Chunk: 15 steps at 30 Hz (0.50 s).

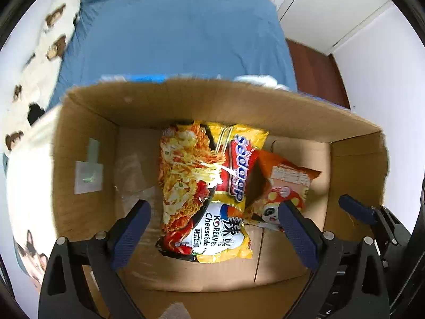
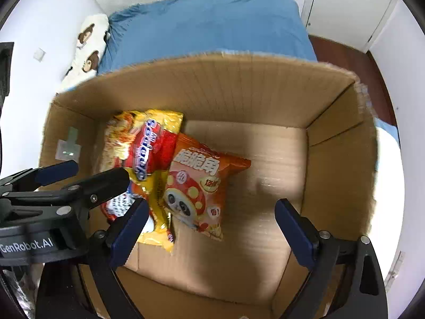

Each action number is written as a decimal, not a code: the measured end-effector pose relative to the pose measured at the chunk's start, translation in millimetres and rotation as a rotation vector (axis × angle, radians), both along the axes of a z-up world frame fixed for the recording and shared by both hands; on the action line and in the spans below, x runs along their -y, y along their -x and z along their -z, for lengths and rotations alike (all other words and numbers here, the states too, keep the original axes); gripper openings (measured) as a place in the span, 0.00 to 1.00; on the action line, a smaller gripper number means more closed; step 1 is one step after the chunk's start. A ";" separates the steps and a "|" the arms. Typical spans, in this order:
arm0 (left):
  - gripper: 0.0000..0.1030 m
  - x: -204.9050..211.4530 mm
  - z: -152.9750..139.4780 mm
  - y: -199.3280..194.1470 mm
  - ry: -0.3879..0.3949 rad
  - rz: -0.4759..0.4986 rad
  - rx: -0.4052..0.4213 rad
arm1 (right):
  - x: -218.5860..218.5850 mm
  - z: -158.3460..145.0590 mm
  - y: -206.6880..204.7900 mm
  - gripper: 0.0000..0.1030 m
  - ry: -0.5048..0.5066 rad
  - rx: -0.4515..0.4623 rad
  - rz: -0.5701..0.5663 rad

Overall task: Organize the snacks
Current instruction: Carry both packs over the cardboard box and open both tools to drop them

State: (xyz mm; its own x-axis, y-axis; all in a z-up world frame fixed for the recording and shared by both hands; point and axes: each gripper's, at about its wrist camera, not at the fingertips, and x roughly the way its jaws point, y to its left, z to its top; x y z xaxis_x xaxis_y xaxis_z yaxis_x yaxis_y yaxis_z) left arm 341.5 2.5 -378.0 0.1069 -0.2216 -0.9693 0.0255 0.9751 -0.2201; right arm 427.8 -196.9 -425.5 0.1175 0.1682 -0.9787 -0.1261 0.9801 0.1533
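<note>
An open cardboard box (image 1: 202, 101) (image 2: 239, 90) stands on a bed. Inside lie a yellow and red Sedaap noodle packet (image 1: 209, 186) (image 2: 148, 148) and an orange snack bag with a panda (image 1: 284, 186) (image 2: 196, 188) that leans on the packet's right side. My left gripper (image 1: 215, 218) hangs open and empty above the noodle packet. My right gripper (image 2: 212, 218) hangs open and empty above the panda bag. The left gripper also shows in the right wrist view (image 2: 87, 175), over the box's left half.
A blue blanket (image 1: 180, 34) (image 2: 212, 24) covers the bed behind the box. A white bear-print pillow (image 1: 39, 61) (image 2: 87, 45) lies at the left. White cupboard doors (image 1: 332, 10) and brown floor (image 1: 316, 71) are at the right. A taped label (image 1: 89, 172) sticks to the box's left wall.
</note>
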 end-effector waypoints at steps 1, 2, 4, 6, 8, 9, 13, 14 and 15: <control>0.95 0.1 -8.2 5.3 -0.022 0.000 0.029 | 1.2 -7.4 4.5 0.96 -0.003 0.017 0.002; 0.95 0.4 -17.2 11.3 -0.040 0.002 0.060 | 1.2 -17.4 11.5 0.97 -0.008 0.035 0.006; 0.95 0.2 -35.0 22.8 -0.041 0.004 0.115 | 6.1 -36.0 26.4 0.97 -0.023 0.072 0.012; 0.95 -2.4 -54.1 37.3 -0.060 0.005 0.170 | 2.2 -58.8 41.4 0.97 -0.037 0.111 0.017; 0.95 -6.7 -74.0 55.3 -0.060 0.005 0.226 | 1.9 -75.0 56.4 0.97 -0.056 0.138 0.023; 0.95 -5.7 -80.7 64.6 -0.058 0.009 0.248 | 1.4 -85.8 67.7 0.97 -0.070 0.150 0.028; 0.95 -0.7 -102.3 108.8 -0.083 0.053 0.345 | 7.1 -111.4 121.0 0.97 -0.116 0.185 0.069; 0.95 0.5 -105.0 127.7 -0.103 0.074 0.366 | 10.8 -115.1 136.6 0.97 -0.121 0.190 0.077; 0.95 -1.3 -104.6 141.6 -0.108 0.087 0.377 | 15.4 -115.2 156.4 0.97 -0.116 0.187 0.087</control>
State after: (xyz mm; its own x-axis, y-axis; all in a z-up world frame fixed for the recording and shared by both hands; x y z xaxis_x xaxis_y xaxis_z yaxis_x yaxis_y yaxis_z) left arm 200.0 3.7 -273.4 0.4450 -0.1449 -0.8837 0.1685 0.9827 -0.0763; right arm 271.4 -212.3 -310.3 0.3136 0.2594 -0.9135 -0.0784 0.9658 0.2474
